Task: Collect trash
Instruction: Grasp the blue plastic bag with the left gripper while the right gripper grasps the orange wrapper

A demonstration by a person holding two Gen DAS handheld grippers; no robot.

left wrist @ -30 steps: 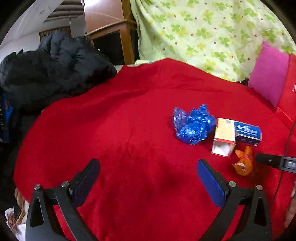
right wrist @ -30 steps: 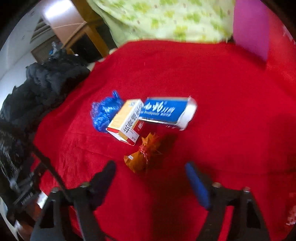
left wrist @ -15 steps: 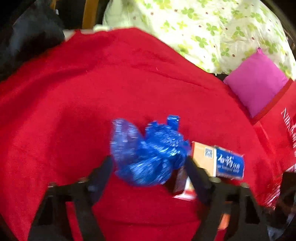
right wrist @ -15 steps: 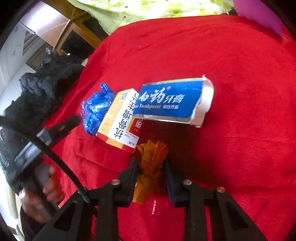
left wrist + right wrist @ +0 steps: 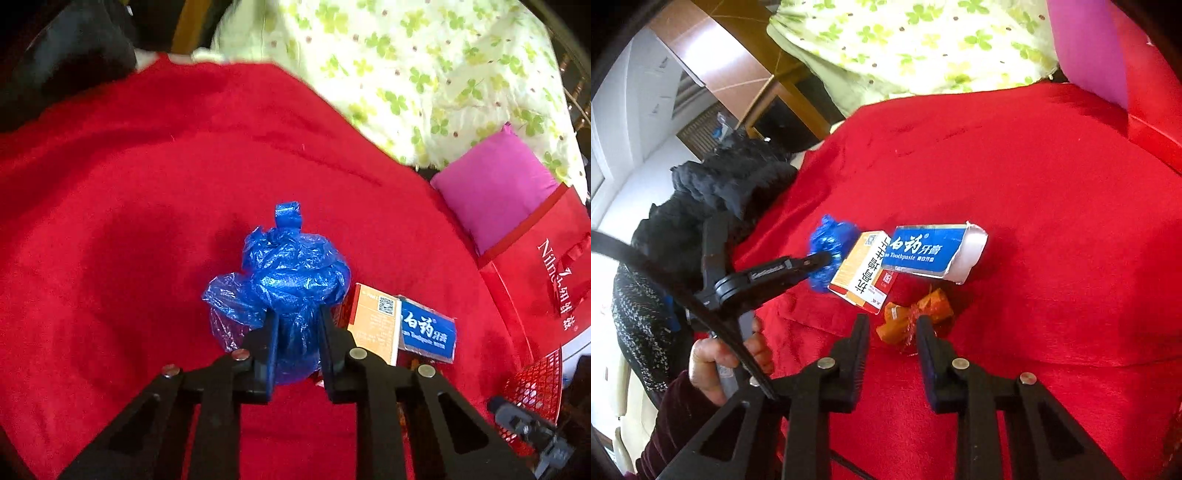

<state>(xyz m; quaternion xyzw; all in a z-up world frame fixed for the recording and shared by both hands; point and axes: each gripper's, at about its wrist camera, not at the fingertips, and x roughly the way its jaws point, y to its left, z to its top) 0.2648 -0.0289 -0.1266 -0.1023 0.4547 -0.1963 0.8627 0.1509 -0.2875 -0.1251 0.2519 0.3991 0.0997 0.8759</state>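
A crumpled blue plastic bag (image 5: 291,273) lies on the red blanket (image 5: 129,221). My left gripper (image 5: 297,321) has its jaws closing on the bag's near part, and the pads squeeze the plastic. In the right wrist view my right gripper (image 5: 892,325) is shut on a crinkled orange wrapper (image 5: 934,306). Just beyond it lie an orange carton (image 5: 864,273) and a blue toothpaste box (image 5: 931,251), with the blue bag (image 5: 831,240) and the left gripper (image 5: 816,263) to their left. Both cartons, the orange carton (image 5: 376,325) and the toothpaste box (image 5: 428,332), sit right of the bag.
A red mesh basket (image 5: 535,387) and a red shopping bag (image 5: 546,288) stand at the right. A pink cushion (image 5: 495,188) and a green clover quilt (image 5: 424,66) lie behind. A black coat (image 5: 713,206) is heaped at the left. A person's hand (image 5: 727,354) holds the left gripper.
My left gripper moved in over the blue bag and closed from wide open onto it. My right gripper closed onto the orange wrapper.
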